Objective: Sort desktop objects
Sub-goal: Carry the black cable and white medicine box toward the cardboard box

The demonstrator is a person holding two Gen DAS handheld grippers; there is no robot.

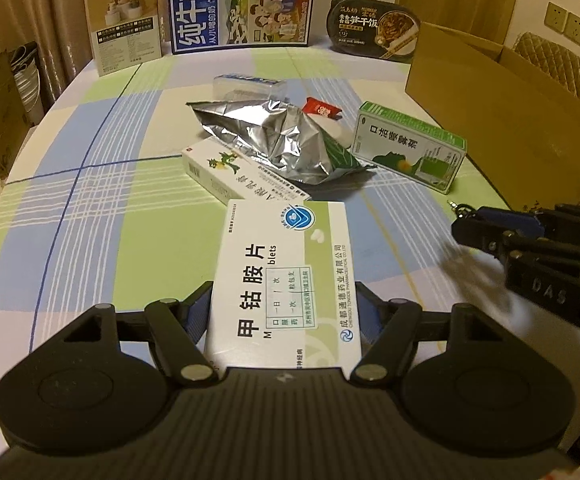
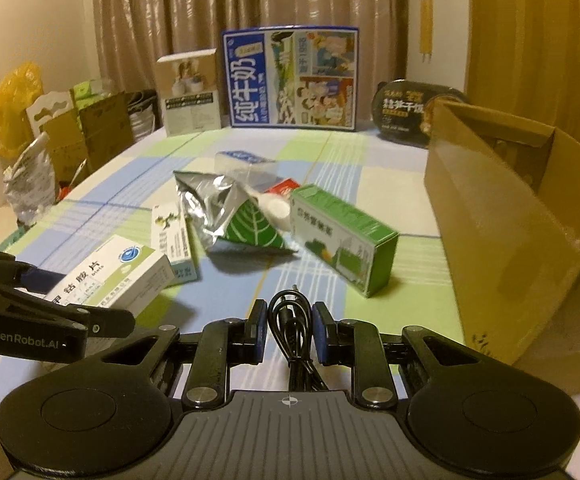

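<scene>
My left gripper [image 1: 284, 304] is shut on a white-and-green medicine box [image 1: 286, 276] and holds it above the checked tablecloth; the box also shows at the left of the right wrist view [image 2: 110, 276]. My right gripper [image 2: 288, 330] is shut on a coiled black cable [image 2: 290, 324] and shows at the right of the left wrist view [image 1: 502, 228]. On the table lie a silver foil bag [image 1: 274, 136], a white box with a green dragon [image 1: 234, 176], a green box [image 1: 410, 146], a clear plastic box [image 1: 246, 84] and a red packet [image 1: 322, 109].
An open cardboard box [image 2: 510, 216] stands at the right, close to my right gripper. At the table's far edge stand a blue milk carton box [image 1: 242, 4], a beige box [image 1: 124, 24] and a black meal bowl [image 1: 374, 28]. Bags and cartons sit off the left edge.
</scene>
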